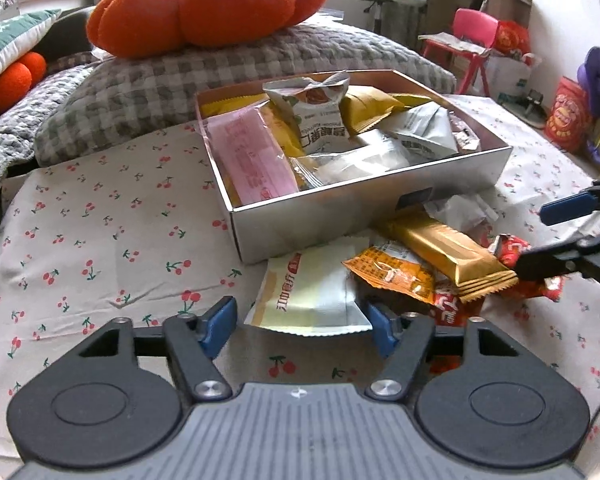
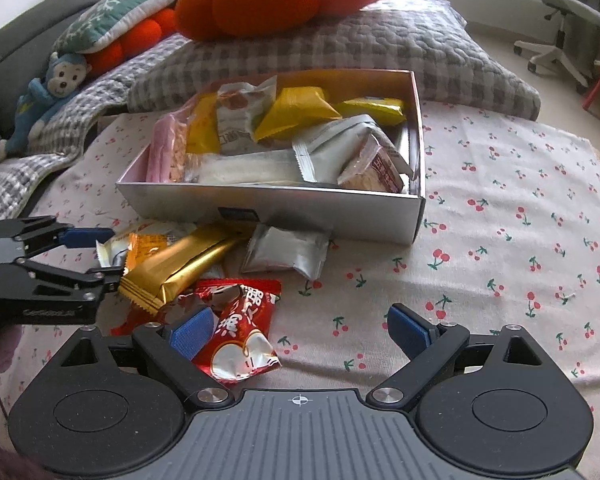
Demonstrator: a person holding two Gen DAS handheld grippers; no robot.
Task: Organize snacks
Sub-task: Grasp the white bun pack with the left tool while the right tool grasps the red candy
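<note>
A silver box full of snack packets stands on the cherry-print sheet. In front of it lies a loose heap: a pale yellow-and-white packet, an orange packet, a gold bar, a red packet and a silver packet. My left gripper straddles the near edge of the pale packet, and a gap shows at its left pad. My right gripper is open over the sheet, its left pad beside the red packet.
A grey checked quilt with an orange pumpkin cushion rises behind the box. A blue monkey plush lies at the left. Bare cherry-print sheet spreads to the right. An office chair and a pink chair stand beyond.
</note>
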